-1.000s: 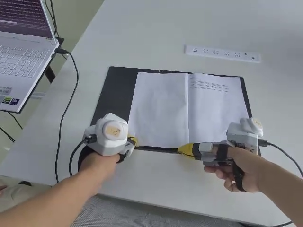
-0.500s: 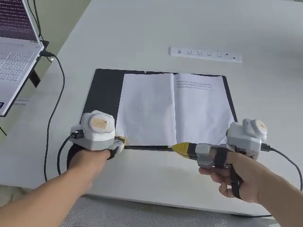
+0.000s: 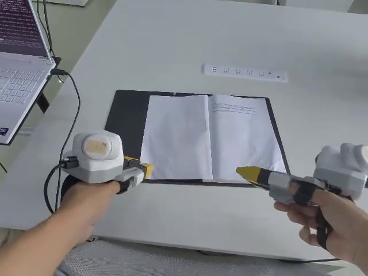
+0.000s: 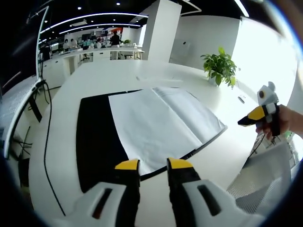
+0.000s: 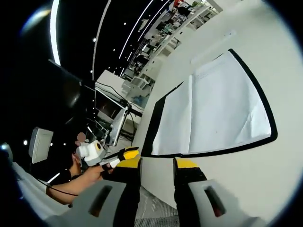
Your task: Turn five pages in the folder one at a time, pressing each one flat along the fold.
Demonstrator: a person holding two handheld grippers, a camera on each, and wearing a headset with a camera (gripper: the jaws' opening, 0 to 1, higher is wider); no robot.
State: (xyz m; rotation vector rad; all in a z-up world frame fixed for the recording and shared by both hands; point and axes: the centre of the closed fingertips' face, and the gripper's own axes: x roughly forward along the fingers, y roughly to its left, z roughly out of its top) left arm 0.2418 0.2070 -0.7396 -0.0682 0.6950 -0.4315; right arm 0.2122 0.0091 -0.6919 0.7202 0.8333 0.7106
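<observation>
The left gripper (image 3: 146, 168) and right gripper (image 3: 248, 172) point inward toward each other, jaws slightly parted, gripping nothing.

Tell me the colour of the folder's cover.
The folder cover is black, framing the white pages; best seen in the head view.

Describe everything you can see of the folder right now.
The folder is black-covered and lies open, flat on the white table. White pages fill the middle and right; the right page carries a few text lines at its top, the left looks blank. The left gripper and right gripper hover at its near edge, apparently not touching.
</observation>
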